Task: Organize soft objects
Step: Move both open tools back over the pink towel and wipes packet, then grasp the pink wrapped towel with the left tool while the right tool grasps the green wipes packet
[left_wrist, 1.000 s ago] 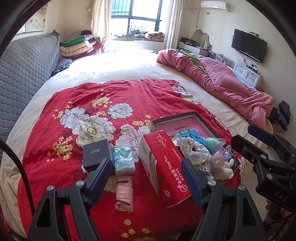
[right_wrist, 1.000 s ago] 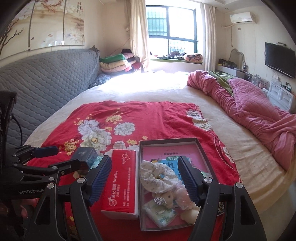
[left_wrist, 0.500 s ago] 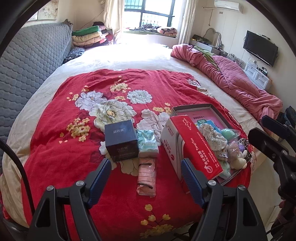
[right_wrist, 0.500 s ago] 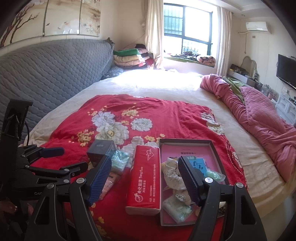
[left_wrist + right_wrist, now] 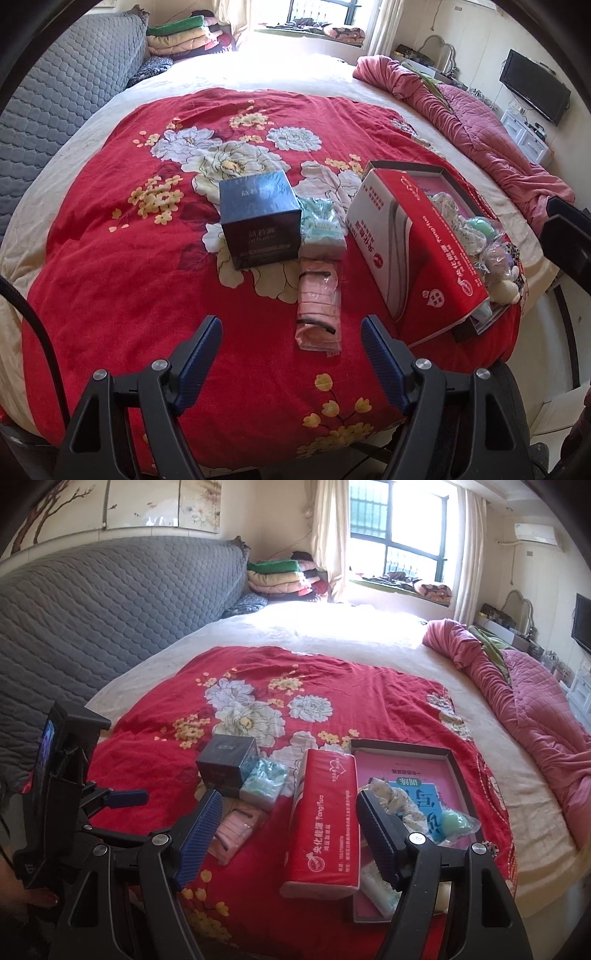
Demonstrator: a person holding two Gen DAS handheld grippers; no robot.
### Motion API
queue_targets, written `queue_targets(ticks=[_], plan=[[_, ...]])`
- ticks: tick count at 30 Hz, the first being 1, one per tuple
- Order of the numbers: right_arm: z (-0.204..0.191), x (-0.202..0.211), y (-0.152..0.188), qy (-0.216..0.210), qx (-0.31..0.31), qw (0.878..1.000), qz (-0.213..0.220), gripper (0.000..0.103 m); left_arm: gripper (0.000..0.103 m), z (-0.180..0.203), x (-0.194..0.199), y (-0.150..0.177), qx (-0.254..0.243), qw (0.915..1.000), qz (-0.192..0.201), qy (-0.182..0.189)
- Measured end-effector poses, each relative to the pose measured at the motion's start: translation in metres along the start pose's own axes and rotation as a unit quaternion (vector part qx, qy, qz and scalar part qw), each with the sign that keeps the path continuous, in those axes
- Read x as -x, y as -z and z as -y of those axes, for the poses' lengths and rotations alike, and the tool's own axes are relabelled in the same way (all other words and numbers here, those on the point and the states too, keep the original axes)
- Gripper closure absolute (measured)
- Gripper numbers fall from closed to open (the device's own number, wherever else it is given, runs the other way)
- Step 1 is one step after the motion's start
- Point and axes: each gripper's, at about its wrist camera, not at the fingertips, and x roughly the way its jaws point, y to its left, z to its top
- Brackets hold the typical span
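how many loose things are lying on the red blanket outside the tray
4: dark box, mint tissue pack right of it, pink packet in front, red tissue pack against the tray. None look hidden.

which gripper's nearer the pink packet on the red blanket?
Left. The left gripper hovers open just short of the pink packet, which lies roughly between its fingers' line. The right gripper is open over the red tissue pack, the packet off to its left.

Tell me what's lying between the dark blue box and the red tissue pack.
A mint-green tissue packet sits between the dark blue box and red tissue pack, clearest in the left wrist view.
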Motion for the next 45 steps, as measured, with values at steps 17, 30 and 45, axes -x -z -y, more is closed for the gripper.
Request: queue_targets(ticks=[17, 30, 45], plan=[[0.008, -0.053, 0.003, -0.005, 0.006, 0.999, -0.045, 0.027, 0.026, 0.011, -0.084, -0.015, 0.012, 0.9967, -0.069, 0.042], [0.004, -0.121, -0.043, -0.083, 0.224, 0.967, -0.093, 0.027, 0.043, 0.008, -0.106, -0.020, 0.020, 0.9944, -0.072, 0.075], [-0.053, -0.225, -0.029, -0.191, 0.497, 0.815, -0.229, 0.026, 0.067, -0.019, -0.097, -0.014, 0.046, 0.9883, -0.068, 0.129]])
